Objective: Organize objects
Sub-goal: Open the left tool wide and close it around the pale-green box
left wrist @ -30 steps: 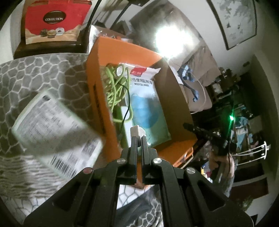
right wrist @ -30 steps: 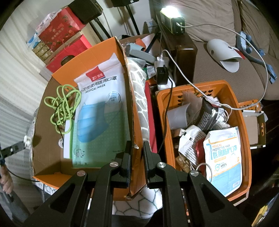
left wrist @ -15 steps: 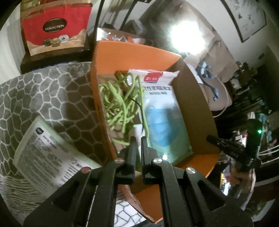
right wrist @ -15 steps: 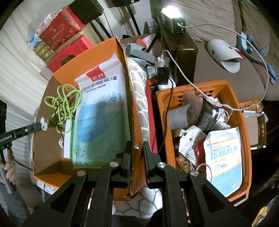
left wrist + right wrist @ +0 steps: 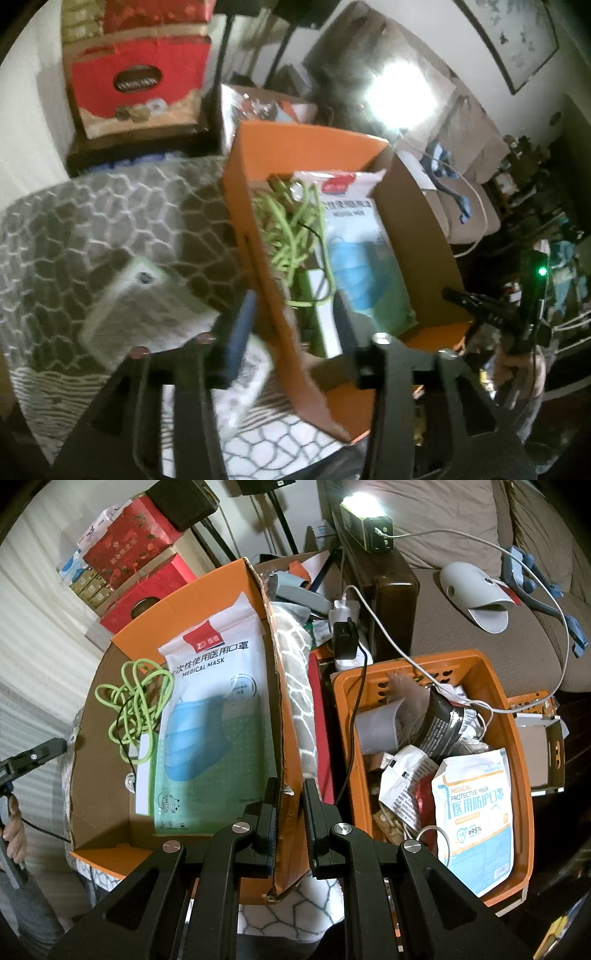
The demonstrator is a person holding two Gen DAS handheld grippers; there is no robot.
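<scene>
An orange cardboard box (image 5: pixel 184 602) holds a medical mask pack (image 5: pixel 218 709), a tangled green cord (image 5: pixel 136 701) and a small white plug (image 5: pixel 129 781) on a thin black wire. My right gripper (image 5: pixel 288 794) is shut on the box's right wall. My left gripper (image 5: pixel 291 321) hovers over the box's left wall (image 5: pixel 255 236) with its jaws opening and nothing pressed between the pads. One of its fingers (image 5: pixel 40 753) shows at the left edge of the right wrist view.
An orange plastic basket (image 5: pixel 517 760) full of packets, a grey cup and another mask pack (image 5: pixel 476 812) stands right of the box. A white printed packet (image 5: pixel 147 314) lies on the grey patterned blanket (image 5: pixel 92 229). Red gift boxes (image 5: pixel 136 85), cables and a sofa lie behind.
My left gripper swung over the box's left wall and its jaws came apart. The small white plug it held now lies in the box. The right gripper has not moved.
</scene>
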